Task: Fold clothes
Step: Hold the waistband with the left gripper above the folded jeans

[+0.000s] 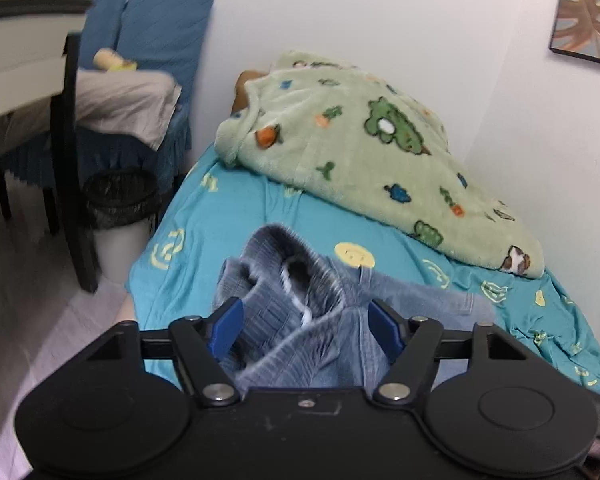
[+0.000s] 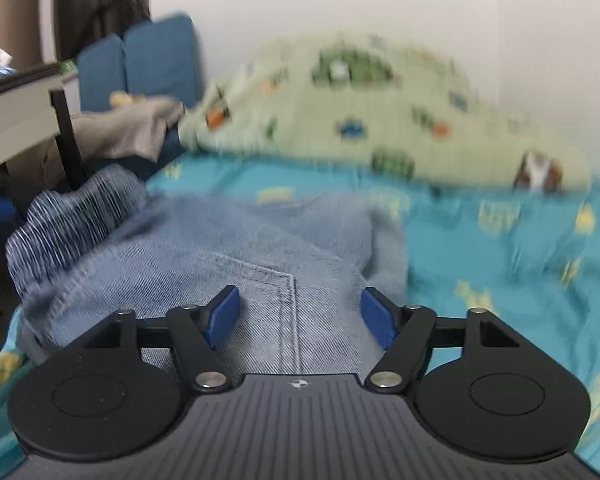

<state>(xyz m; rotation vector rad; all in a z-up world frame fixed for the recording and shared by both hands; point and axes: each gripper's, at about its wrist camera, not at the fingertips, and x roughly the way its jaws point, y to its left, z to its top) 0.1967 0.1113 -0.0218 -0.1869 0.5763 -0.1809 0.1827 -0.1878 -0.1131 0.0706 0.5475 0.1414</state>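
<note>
A pair of light blue jeans (image 1: 300, 344) lies crumpled on the teal bed sheet (image 1: 236, 208). Its ribbed elastic waistband (image 1: 276, 248) is bunched up just ahead of my left gripper (image 1: 306, 324). The left jaws stand apart with denim folds filling the gap between them; I see no pad pressing the cloth. In the right wrist view the jeans (image 2: 228, 248) spread flat, with a stitched pocket seam running between the fingers. My right gripper (image 2: 298, 316) hovers open low over that denim, holding nothing. The waistband (image 2: 72, 216) rises at the left.
A green fleece blanket (image 1: 360, 148) with cartoon prints is heaped at the back of the bed against the white wall. Left of the bed stand a bin (image 1: 120, 204), a dark table leg (image 1: 70, 160) and blue chairs (image 1: 156, 32) with grey cloth on them.
</note>
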